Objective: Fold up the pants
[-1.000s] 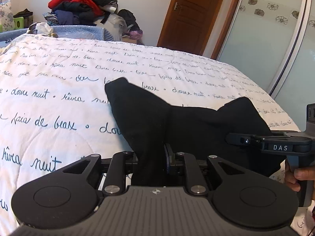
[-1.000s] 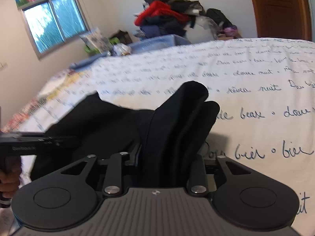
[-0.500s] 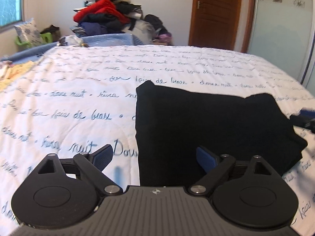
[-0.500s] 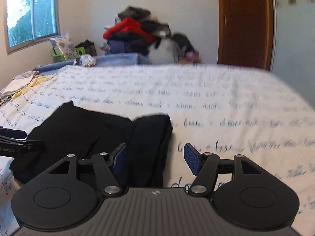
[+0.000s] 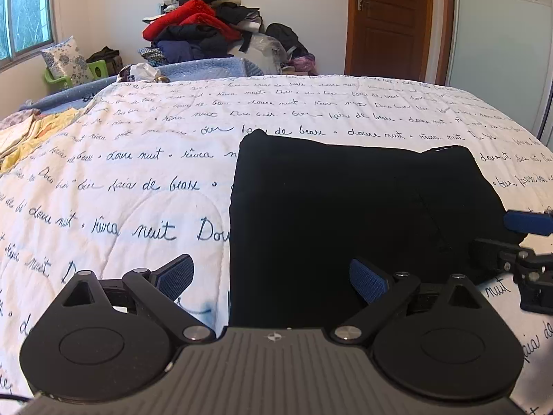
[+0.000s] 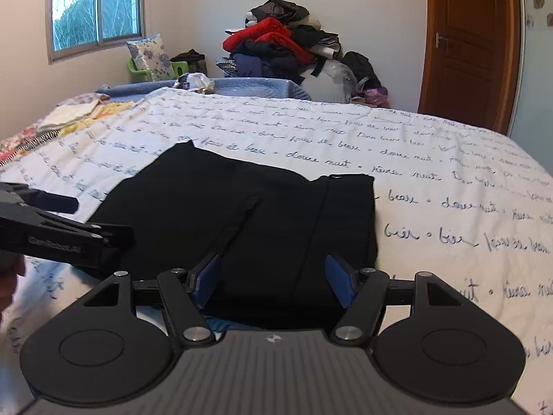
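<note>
Through the left wrist view I am seeing the left tongs (image 5: 271, 278) standing wide apart, having just been opening, with nothing pinched. The folded black pants (image 5: 352, 221) are lying flat on the bed (image 5: 145, 186), filling the center and right of the frame; their left edge is running straight down between the blue pads, and the left pad (image 5: 176, 276) is hanging over bare quilt. Plenty of open quilt is stretching across the left half. The right tongs (image 5: 525, 242) are poking in at the right edge.

Through the right wrist view the right tongs (image 6: 273, 283) are also standing apart after opening, pressing nothing; the pants (image 6: 242, 214) are lying between and ahead of the pads. Their right edge is sitting near the right pad (image 6: 340, 285), with clear quilt (image 6: 449, 186) filling the right side.
</note>
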Tool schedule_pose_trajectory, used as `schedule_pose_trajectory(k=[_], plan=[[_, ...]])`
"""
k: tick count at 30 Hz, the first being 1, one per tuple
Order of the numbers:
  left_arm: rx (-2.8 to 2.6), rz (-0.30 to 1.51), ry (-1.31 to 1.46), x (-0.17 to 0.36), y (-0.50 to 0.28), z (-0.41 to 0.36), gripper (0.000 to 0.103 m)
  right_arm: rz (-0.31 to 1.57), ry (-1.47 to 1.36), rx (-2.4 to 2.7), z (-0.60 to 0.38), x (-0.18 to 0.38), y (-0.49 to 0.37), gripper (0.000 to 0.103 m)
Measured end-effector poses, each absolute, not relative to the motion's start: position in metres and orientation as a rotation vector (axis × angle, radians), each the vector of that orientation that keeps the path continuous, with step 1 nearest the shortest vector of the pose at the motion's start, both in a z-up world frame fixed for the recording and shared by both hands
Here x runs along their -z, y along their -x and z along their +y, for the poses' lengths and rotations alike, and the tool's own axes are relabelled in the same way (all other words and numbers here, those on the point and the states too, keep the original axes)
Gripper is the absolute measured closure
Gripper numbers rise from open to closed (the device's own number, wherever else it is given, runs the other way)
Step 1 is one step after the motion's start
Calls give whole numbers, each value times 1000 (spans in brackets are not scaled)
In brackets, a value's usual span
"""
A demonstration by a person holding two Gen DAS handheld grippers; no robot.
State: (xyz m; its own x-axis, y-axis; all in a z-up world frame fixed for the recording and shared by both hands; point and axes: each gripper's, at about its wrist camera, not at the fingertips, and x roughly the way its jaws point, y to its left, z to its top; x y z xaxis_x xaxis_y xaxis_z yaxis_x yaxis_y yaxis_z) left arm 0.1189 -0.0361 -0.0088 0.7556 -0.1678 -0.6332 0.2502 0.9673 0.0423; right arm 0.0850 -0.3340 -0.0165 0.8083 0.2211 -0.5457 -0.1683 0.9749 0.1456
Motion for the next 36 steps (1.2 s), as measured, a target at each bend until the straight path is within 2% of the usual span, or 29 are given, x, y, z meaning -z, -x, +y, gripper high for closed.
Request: schedule_pose_trajectory(k=[8,23,27,36], plan=[[213,710,-65,11,-93,-31,6,605,-111,-204,-323,20,-64,18],[220,762,-65,33,-62,-29,5,682,-190,-183,-312,40,-31,17],[215,752,-81,37,-57,-31,5,682,-192,-177,-310,42,-28,9],[199,705,-101,43,-48,-35,3,687,-149,-150,-301,49,-27,6]])
